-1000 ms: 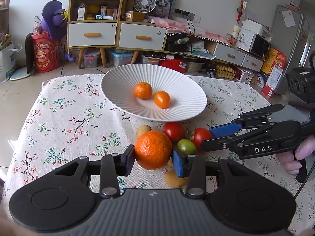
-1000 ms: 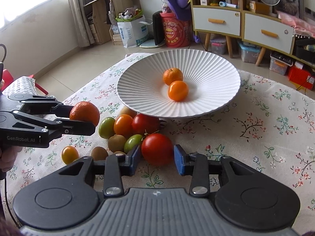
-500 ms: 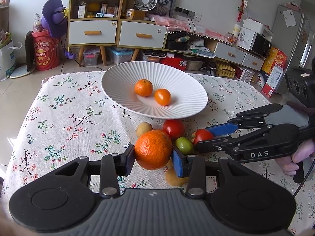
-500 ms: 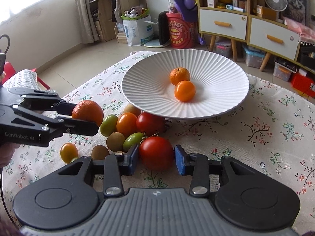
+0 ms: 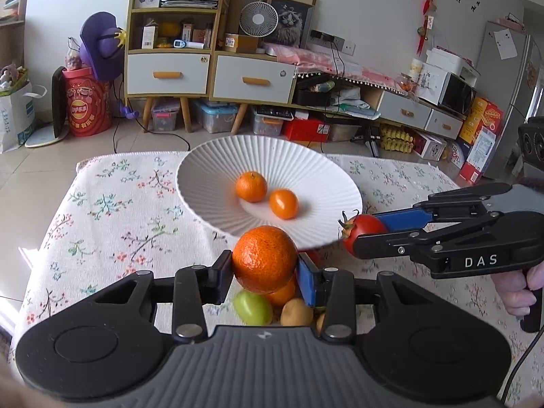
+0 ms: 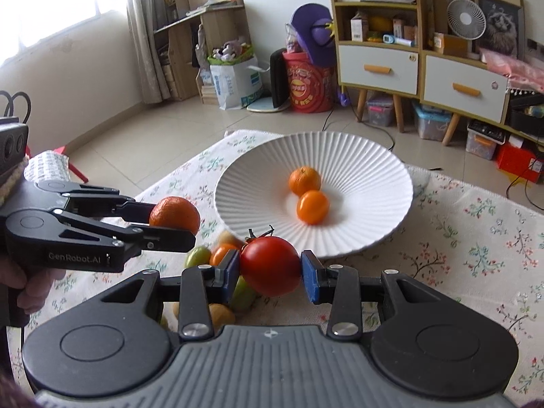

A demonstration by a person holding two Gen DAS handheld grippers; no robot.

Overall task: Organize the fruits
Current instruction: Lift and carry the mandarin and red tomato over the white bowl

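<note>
Fingers clamp orange; plate holds two mandarins.

plate: the plate stands on the surface, toward its far edge.
in the plate: a mandarin and a kumquat lie touching near the middle, the mandarin farther back.
before the plate: a loose heap of fruits lies on the surface by the near rim.
above the near rim: left hand-held gripper with an orange; to the right, right hand-held gripper with a tomato.
behind the plate: a cabinet on the floor.
</note>
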